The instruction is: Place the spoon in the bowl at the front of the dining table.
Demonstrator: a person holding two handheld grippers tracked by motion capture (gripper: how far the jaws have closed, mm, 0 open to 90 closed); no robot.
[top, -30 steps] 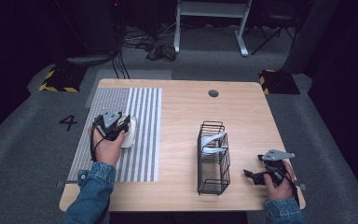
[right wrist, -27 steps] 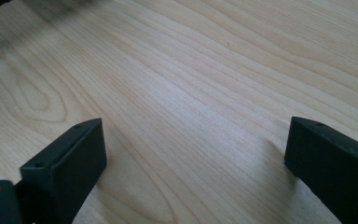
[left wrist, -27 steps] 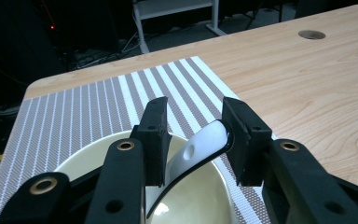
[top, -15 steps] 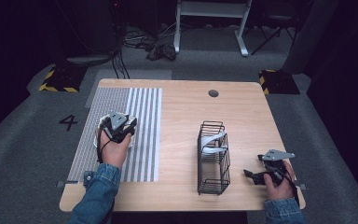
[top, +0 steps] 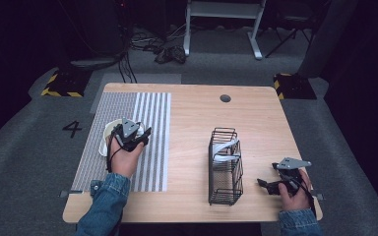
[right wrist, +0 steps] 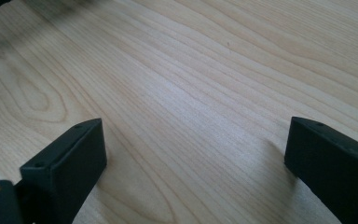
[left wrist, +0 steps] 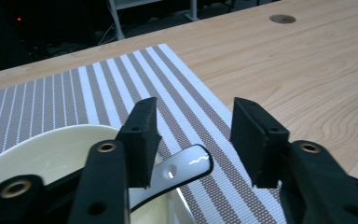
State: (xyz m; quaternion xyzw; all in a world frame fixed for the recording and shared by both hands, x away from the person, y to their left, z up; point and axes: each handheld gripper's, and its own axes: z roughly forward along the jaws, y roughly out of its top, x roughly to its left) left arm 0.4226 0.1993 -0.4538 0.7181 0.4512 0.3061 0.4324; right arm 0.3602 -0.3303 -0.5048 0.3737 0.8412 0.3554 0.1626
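A cream bowl [top: 109, 136] [left wrist: 42, 154] sits on the striped placemat [top: 150, 118] at the table's left. A white spoon handle [left wrist: 186, 164] with a small hole sticks out over the bowl's rim. My left gripper [top: 145, 135] [left wrist: 193, 116] hovers just above the bowl. Its jaws have just been opening and now stand apart on either side of the handle, not pressing it. Near the front right corner, my right gripper [top: 263, 184] [right wrist: 196, 144] rests low over bare wood, open wide with nothing between its jaws.
A black wire rack [top: 225, 169] stands right of centre and holds white pieces [top: 225, 150] in its far end. A round cable hole [top: 225, 98] [left wrist: 282, 19] lies near the table's back edge. The placemat [left wrist: 51, 102] ends close to the left edge.
My left hand has shifted slightly to the right over the bowl, so the bowl's left rim shows now. The right hand has not moved.
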